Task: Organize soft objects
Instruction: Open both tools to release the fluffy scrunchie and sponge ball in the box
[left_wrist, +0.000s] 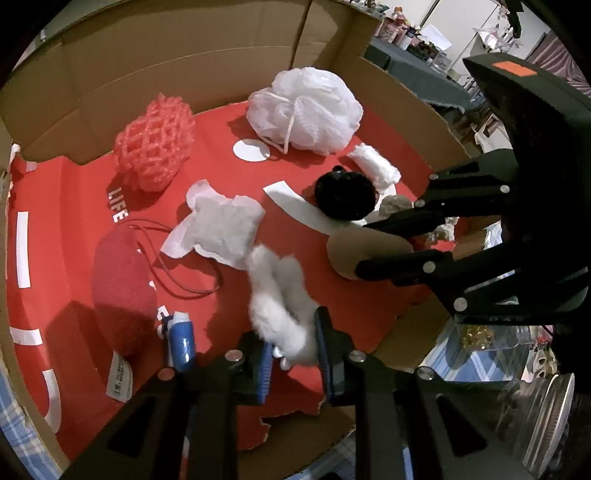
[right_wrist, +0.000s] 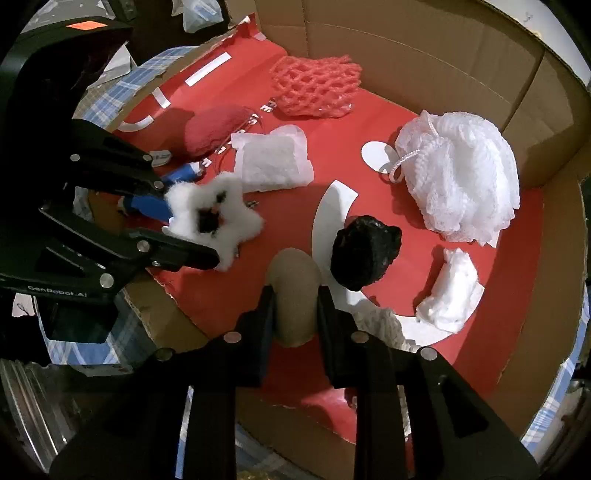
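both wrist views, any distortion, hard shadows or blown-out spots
Left wrist view: fisheye bends the cardboard box walls, corners black; white bath pouf casts a hard shadow. Right wrist view: same curvature; white fluffy toy nearly blown out.

Both grippers are matte black, built of flat linkage bars joined by round silver screws. The left gripper (left_wrist: 293, 341) has blue ribbed pads (left_wrist: 322, 343); its body carries an orange sticker and white "GenRobot.AI" lettering. The right gripper (right_wrist: 295, 299) has plain black fingers (right_wrist: 266, 314) and an orange sticker

Right hand-held gripper (right_wrist: 295, 295) clamps tan sponge (right_wrist: 294, 284) — black pouf (right_wrist: 364, 253) alongside.
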